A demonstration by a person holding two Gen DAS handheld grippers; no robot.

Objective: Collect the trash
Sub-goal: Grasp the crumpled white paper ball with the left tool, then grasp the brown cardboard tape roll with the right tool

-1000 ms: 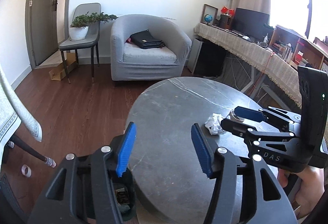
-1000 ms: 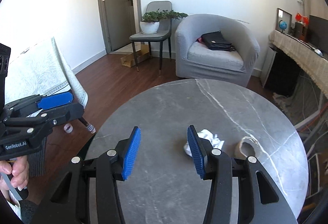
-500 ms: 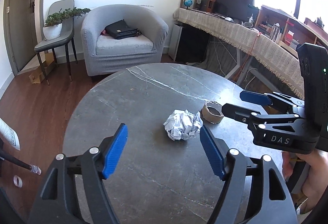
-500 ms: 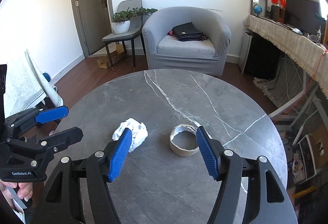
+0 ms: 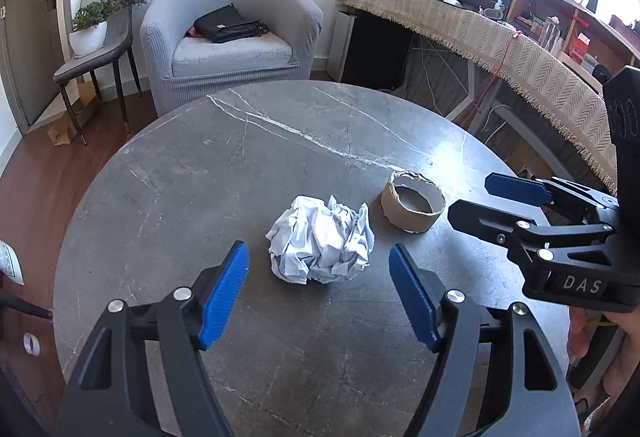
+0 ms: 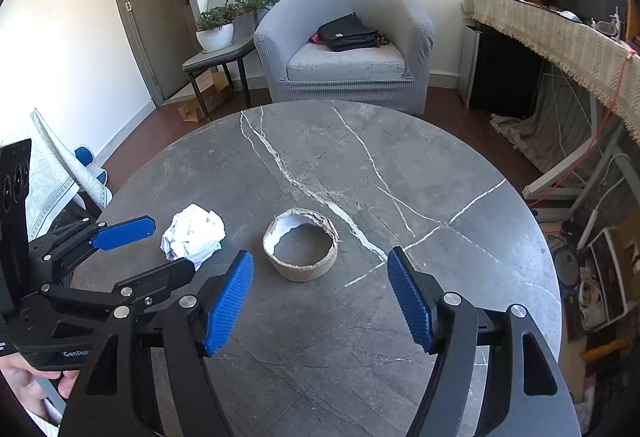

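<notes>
On the round grey marble table [image 5: 168,197], two pieces of trash are seen side by side: a crumpled ball of white paper [image 5: 320,245] and an empty cardboard tape core [image 5: 412,201] with a torn upper rim, lying flat with its hole facing up. The two are just beside each other, not touching.

The left gripper [image 5: 320,295] is held above the tabletop and is aimed down at the paper ball. Its jaws are spread wide and are closing at this moment; the paper lies just ahead of the blue pads [image 5: 224,295], untouched by them, and nothing is gripped. In the right wrist view the same gripper [image 6: 138,255] is seen from the side at the left, with the paper ball [image 6: 193,237] just beyond its tips.

The right gripper [image 6: 320,297] is lined up on the tape core [image 6: 301,251], which sits just ahead of the gap between its blue pads [image 6: 408,299]. Its jaws stand wide and are opening; no contact with the core is seen. From the left wrist view this gripper [image 5: 476,201] is seen coming in from the right, its tips close to the core.

Behind the table a grey armchair [image 6: 348,49] is seen with a black bag [image 6: 348,33] on its seat.
</notes>
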